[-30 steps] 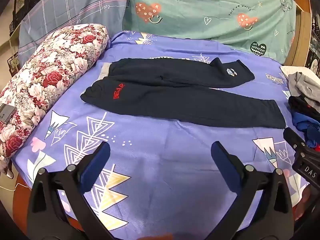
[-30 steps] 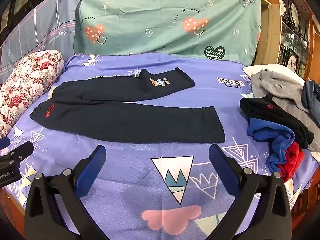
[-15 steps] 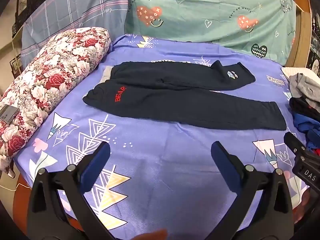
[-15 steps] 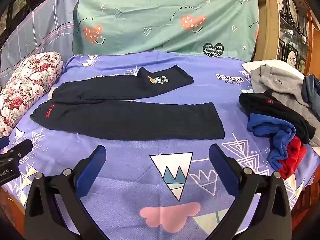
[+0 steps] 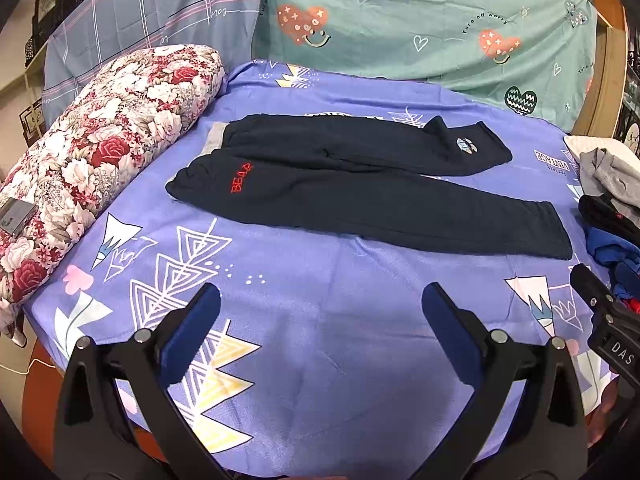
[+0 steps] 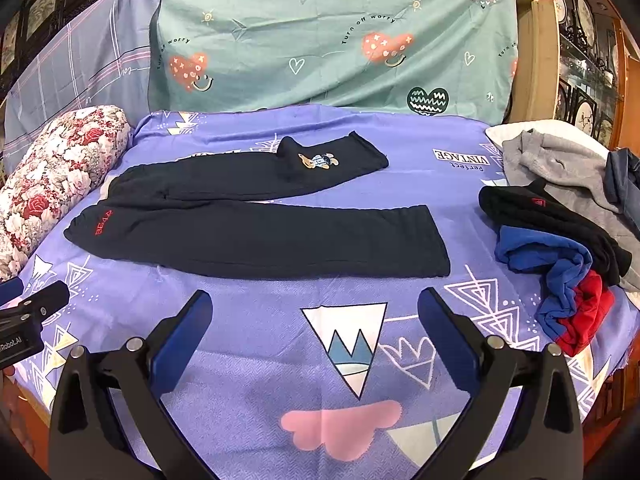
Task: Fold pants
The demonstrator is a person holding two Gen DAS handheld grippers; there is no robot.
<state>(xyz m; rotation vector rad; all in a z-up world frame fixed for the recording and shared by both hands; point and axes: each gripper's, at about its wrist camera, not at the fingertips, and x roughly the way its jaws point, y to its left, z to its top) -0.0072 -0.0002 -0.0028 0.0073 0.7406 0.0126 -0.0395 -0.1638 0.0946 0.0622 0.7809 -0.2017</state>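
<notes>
Where bolster [image 5: 100,152] meets, pants [image 5: 360,192] waistband unclear.

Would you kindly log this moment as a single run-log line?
stage: pre-grasp | pants: flat on bed sheet, legs apart, untouched | left tongs: open, empty | right tongs: open, empty

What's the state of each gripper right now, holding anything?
Left gripper: open, empty, above the purple patterned bedsheet, short of the dark navy fabric pants.
Right gripper: open, empty, also short of the pants.
</notes>
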